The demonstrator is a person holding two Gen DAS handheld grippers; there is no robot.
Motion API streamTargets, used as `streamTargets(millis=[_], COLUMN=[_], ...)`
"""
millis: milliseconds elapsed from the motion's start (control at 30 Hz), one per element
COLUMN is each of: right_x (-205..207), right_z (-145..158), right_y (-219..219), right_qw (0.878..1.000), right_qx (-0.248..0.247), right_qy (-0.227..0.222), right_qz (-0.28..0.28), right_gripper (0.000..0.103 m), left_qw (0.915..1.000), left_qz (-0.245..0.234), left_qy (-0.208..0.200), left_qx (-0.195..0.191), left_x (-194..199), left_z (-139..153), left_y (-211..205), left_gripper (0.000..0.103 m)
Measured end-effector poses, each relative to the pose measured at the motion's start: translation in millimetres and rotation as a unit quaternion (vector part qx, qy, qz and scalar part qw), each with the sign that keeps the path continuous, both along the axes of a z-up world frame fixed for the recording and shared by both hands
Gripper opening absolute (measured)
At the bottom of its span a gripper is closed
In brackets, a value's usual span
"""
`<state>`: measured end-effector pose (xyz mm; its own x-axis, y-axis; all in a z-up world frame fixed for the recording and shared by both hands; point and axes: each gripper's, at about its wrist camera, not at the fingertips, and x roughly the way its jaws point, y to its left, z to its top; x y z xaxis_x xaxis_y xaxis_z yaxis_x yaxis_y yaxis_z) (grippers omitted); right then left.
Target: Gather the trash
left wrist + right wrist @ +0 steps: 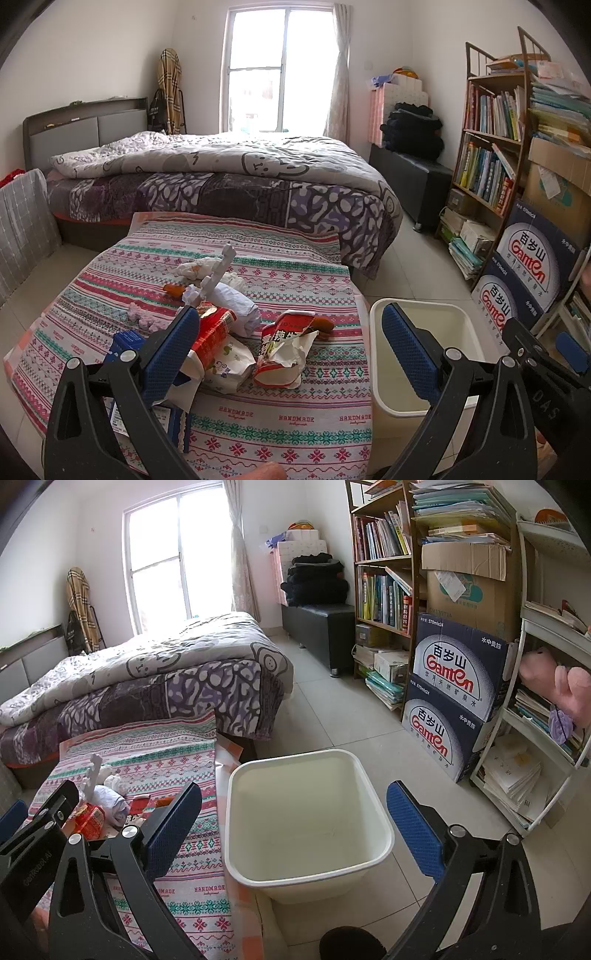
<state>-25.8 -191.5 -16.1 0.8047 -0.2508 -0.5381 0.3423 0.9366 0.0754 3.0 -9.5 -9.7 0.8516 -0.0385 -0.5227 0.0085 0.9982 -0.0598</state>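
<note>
Both sets of fingers wide open and empty; trash pile [236,332] sits mid-counter [295,417], bin [306,812] at its 3 o'clock, so grab light wrappers loosely or snag the cloth and you'll drop pieces short of the rim.

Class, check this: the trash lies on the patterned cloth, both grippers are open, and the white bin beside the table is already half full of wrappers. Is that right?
Not quite. The white bin is empty, as the right wrist view shows. The rest holds: trash lies on the patterned cloth, and the left gripper and right gripper are open.
</note>
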Motion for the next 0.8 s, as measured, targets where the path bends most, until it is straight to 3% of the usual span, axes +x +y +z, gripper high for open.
streamTargets(millis=[800], right_x=[0.4], right_z=[-3.5], right_y=[2.8], right_qw=[1.0], right_qx=[0.003], right_qy=[0.004], right_qz=[0.003], right_gripper=[0.096], left_qw=[1.0], left_qz=[0.003], left_qy=[0.003], left_qx=[0.001], left_x=[1.1], left_z=[-1.1], left_y=[2.4], left_gripper=[0.096])
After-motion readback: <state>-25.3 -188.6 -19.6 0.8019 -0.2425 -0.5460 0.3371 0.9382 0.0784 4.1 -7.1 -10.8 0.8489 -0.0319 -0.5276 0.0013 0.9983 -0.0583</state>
